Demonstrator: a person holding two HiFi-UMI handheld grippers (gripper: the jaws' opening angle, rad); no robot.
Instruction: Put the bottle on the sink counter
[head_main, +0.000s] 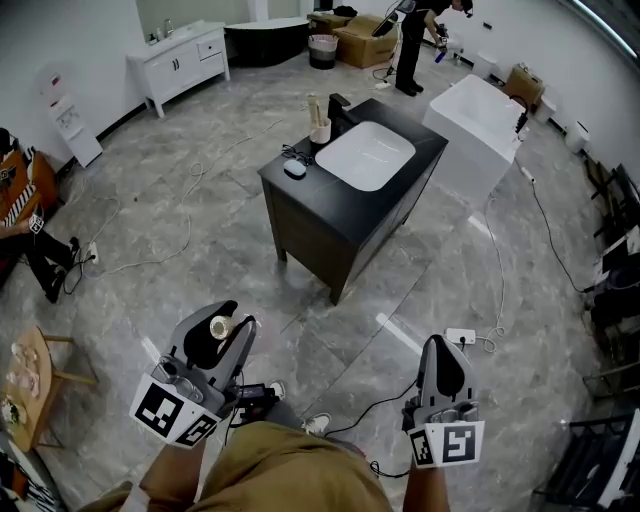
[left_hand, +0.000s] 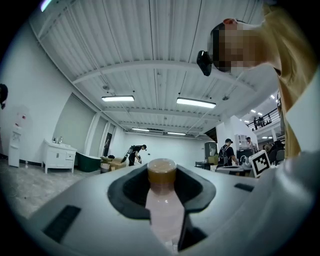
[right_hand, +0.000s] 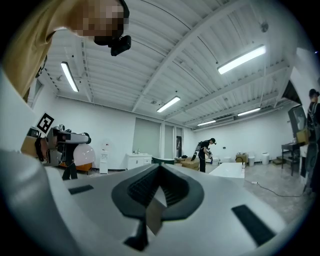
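Left gripper (head_main: 228, 332), near left: jaws pinching a bottle (left_hand: 162, 202) with a pale pink body and tan cap. It lies along the jaws, cap at their tips, well apart from the counter.

Sink counter (head_main: 300, 195), far centre: black cabinet with a white basin (head_main: 366, 155), a black tap (head_main: 338, 108) and a cup (head_main: 320, 130) by its far left corner.

Right gripper (head_main: 443, 358), near right: jaws pressed together, nothing between them.

White bathtub (head_main: 478, 118), far right, near the counter.
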